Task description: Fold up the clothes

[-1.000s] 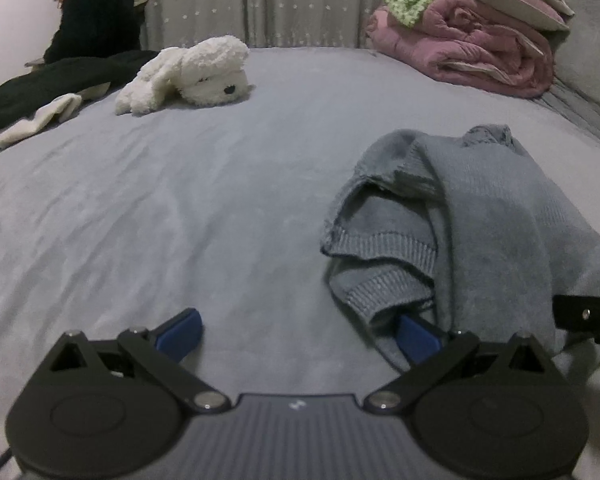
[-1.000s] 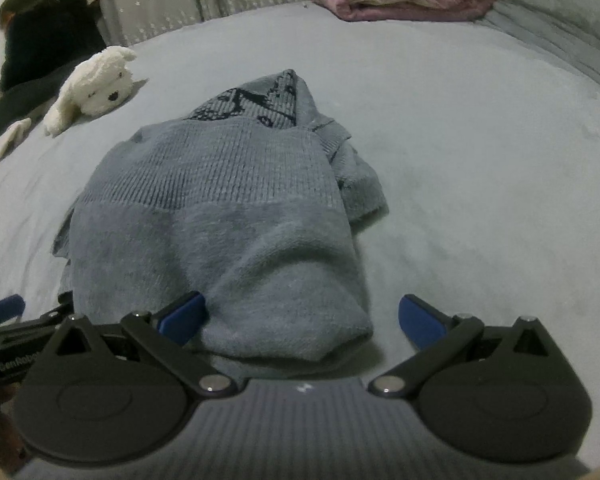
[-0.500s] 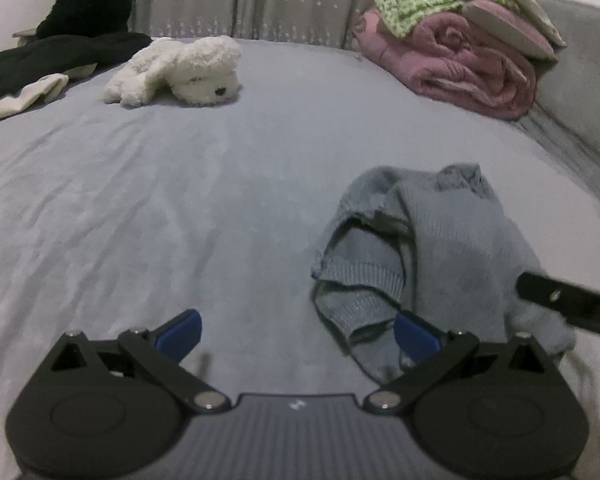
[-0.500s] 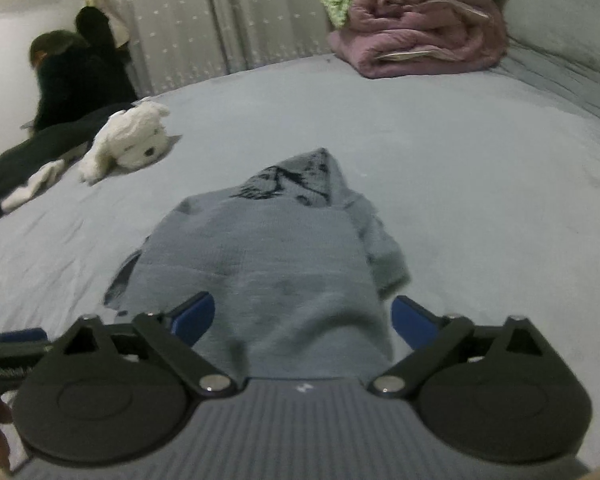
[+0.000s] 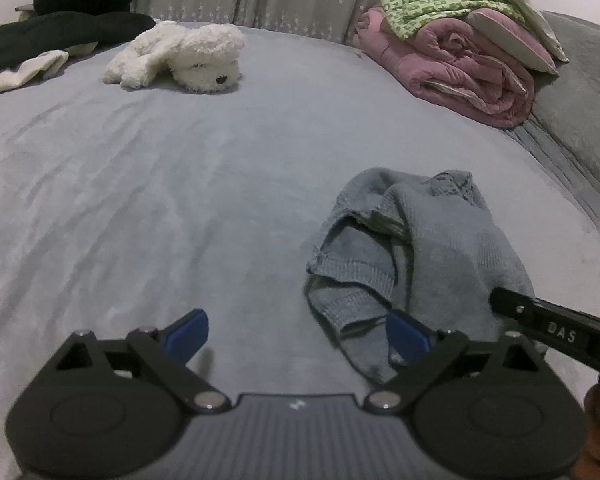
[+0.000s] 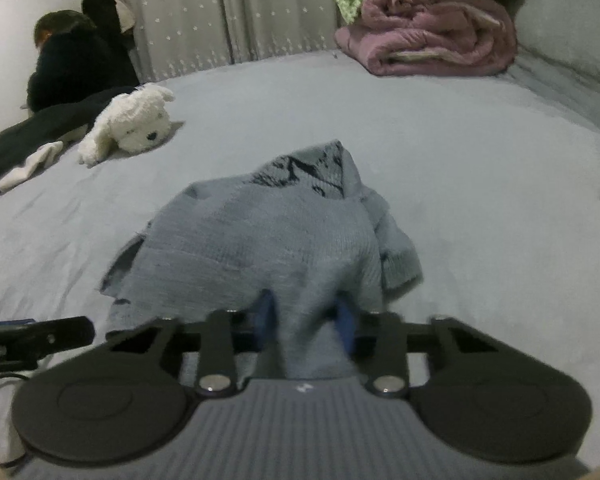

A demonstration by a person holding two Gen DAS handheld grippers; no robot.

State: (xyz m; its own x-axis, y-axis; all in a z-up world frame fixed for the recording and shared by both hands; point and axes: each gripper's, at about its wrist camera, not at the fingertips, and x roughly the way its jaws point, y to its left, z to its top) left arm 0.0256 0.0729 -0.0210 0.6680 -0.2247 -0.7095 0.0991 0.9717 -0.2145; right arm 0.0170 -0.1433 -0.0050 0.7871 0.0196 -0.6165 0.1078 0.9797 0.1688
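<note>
A crumpled grey-blue knitted sweater [image 5: 432,256] lies on the grey bed sheet, right of centre in the left wrist view. My left gripper [image 5: 298,332] is open and empty, its right finger [image 5: 406,334] beside the sweater's ribbed cuff. In the right wrist view the sweater [image 6: 268,236] lies straight ahead, dark pattern at its far end. My right gripper [image 6: 306,316] is shut on the sweater's near edge, cloth bunched between the blue pads.
A white plush dog [image 5: 180,56] lies at the back left beside dark clothes [image 5: 60,34] and a white sock. A rolled pink quilt [image 5: 460,68] with green cloth on top sits at the back right. A curtain hangs behind. The right gripper's body [image 5: 556,332] shows at lower right.
My right gripper has closed from open onto the sweater's near edge. Both grippers have drawn back a little and the sweater looks farther away.
</note>
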